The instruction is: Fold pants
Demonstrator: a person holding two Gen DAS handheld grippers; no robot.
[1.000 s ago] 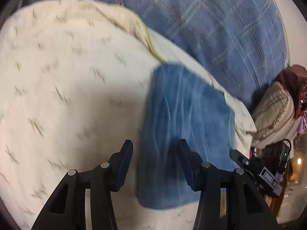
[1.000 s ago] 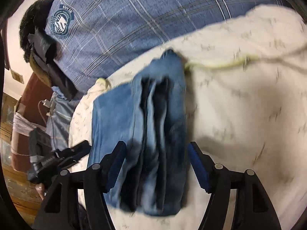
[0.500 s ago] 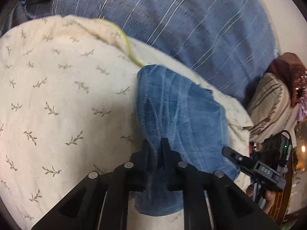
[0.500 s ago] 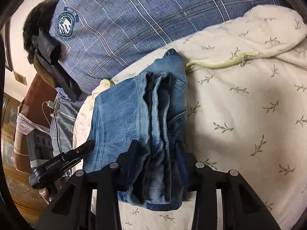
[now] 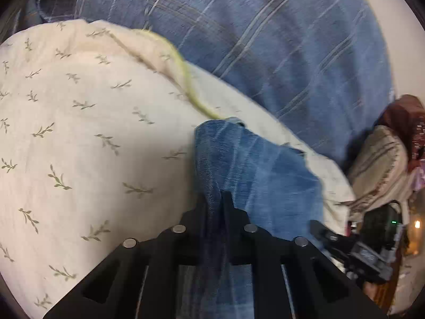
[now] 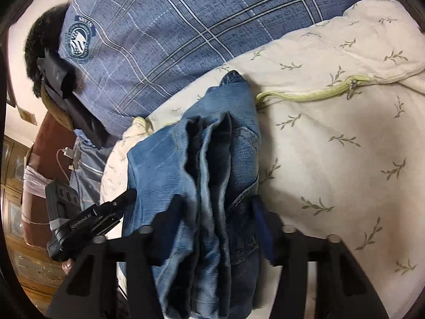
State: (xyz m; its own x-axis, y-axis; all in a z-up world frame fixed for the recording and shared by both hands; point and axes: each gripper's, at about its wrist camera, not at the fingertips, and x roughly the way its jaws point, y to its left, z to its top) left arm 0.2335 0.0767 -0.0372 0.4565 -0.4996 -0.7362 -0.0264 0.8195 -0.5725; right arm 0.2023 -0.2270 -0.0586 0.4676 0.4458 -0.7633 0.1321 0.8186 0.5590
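Folded blue jeans (image 5: 260, 170) lie on a cream leaf-print duvet (image 5: 93, 133). My left gripper (image 5: 213, 199) is shut on a raised fold at the near left edge of the denim. In the right wrist view the same pants (image 6: 212, 146) show as a thick stack of layers. My right gripper (image 6: 215, 212) straddles the near end of that stack. Its jaws are closing, and both pads press into the bundle's sides. The cloth under the fingers is hidden.
A person in a blue plaid shirt (image 6: 186, 26) leans close behind the duvet (image 6: 332, 146). A yellow-green zipper (image 6: 305, 95) runs along the duvet's fold beside the pants. A striped cushion (image 5: 377, 164) sits at the right, and wooden furniture (image 6: 16, 186) stands at the left.
Both grippers stood open around the jeans a second ago. The left has clamped onto a fold of denim, and the right has narrowed onto the thick stack. The denim bunched upward at the left.
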